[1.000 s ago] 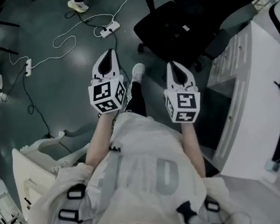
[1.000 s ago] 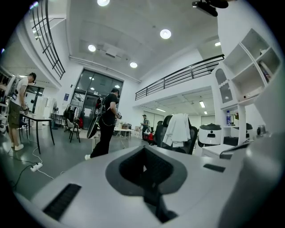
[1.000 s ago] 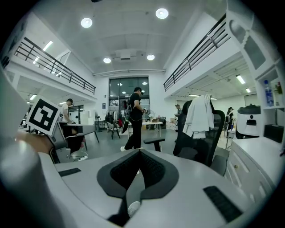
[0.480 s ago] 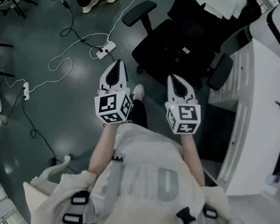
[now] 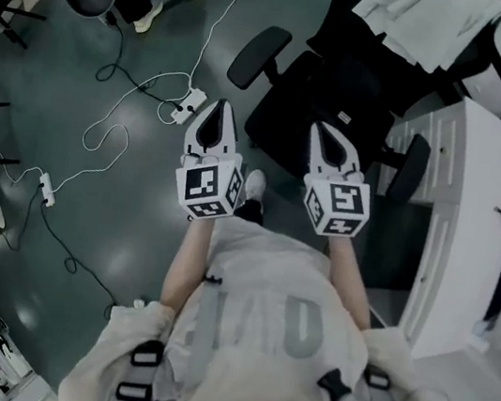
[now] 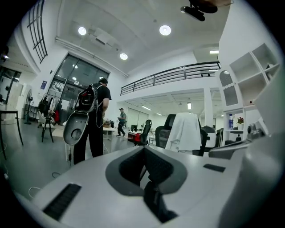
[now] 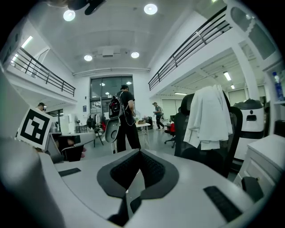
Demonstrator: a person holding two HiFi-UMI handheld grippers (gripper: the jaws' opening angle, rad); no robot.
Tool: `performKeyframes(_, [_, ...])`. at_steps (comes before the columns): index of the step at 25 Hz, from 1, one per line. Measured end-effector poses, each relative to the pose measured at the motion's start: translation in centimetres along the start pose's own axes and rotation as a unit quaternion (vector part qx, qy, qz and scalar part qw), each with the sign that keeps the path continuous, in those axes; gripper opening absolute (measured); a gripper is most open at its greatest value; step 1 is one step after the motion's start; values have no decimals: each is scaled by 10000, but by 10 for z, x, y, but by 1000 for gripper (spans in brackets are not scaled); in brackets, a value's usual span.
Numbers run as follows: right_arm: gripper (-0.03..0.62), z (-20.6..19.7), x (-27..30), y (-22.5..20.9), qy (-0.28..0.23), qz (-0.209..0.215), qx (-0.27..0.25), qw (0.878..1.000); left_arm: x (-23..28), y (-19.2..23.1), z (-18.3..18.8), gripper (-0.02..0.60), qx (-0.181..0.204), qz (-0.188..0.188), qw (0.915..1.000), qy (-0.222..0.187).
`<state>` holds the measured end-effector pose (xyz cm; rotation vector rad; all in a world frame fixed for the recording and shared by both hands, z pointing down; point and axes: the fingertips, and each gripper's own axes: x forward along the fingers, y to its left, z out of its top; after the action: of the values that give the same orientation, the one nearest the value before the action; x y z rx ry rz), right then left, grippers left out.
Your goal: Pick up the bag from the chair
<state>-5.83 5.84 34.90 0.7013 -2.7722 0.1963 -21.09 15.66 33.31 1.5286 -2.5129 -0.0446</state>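
On the head view, I see the left gripper (image 5: 216,111) and the right gripper (image 5: 328,136) held side by side ahead of the wearer's chest. Both point toward a black office chair (image 5: 330,94). Each pair of jaws is clenched with nothing between them, and neither touches the chair. A white cloth (image 5: 423,24) lies over the chair's backrest. It is the only thing on the chair, and I cannot tell whether it is the bag. A white counter (image 5: 460,230) stands just right of the chair, and a power strip (image 5: 187,105) lies on the floor to the left. The marker cubes carry black and white squares. The pale lettering on the wearer's shirt is too faint for me to read.

On the left gripper view, the left gripper (image 6: 144,156) has its jaws pressed together and grasps nothing. Beyond them the white cloth (image 6: 186,131) hangs over the chair (image 6: 170,120), well apart from the tips. A person in black (image 6: 94,120) stands to the left.

On the right gripper view, the right gripper (image 7: 139,156) is likewise clenched and bare. The white cloth (image 7: 207,118) drapes down the chair (image 7: 232,133) to the right of the jaws. The left gripper's marker cube (image 7: 35,127) shows at the left edge.
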Motion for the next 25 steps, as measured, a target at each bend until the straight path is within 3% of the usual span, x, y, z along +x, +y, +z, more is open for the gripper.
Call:
performKeyframes(8, [6,20,61,8,51,-77,127,9999,55,29,5,6,89,-267,9995,144])
performKeyframes(18, [6,16,81,4,141,-141,110,9997,73,27,-3,6,-191,-299,9992,163])
performKeyframes(22, [6,18,90,8,74,151,160,9997,80,23,-4,6,-149,-304,9992,213])
performKeyframes(25, [6,18,87,3,40,110,178,9998,83,12,-3,8,-89,-375,9990,223])
